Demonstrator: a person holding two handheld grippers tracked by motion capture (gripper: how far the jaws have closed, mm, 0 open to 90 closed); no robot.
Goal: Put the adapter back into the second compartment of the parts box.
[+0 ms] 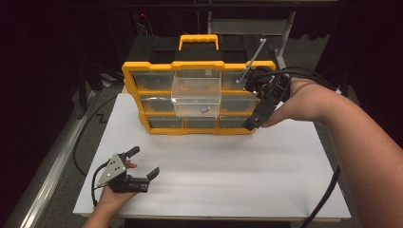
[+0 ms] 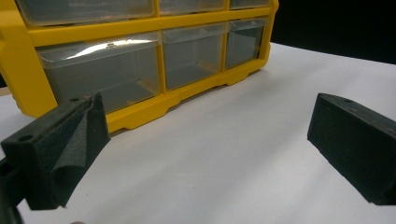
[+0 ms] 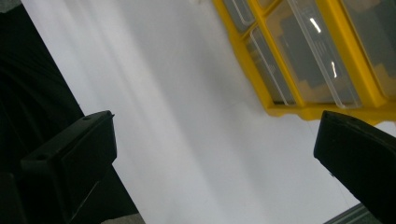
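Right gripper (image 1: 256,114) wide apart, nothing between jaws, just beside yellow organizer (image 1: 157,128)'s lower right corner. Left gripper (image 1: 145,164) likewise wide, low over white board (image 1: 237,175). Clear drawer (image 1: 197,97) pulled out mid-organizer, small dark part (image 1: 204,109) inside.

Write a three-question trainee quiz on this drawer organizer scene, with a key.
1. True or false: the middle clear drawer of the yellow organizer is pulled out.
2. What lies in that drawer? A) a small dark part B) a red ball C) a coin
3. What do the left tongs hold?

Key: 1 true; 2 A; 3 nothing, they stand open over the white table.
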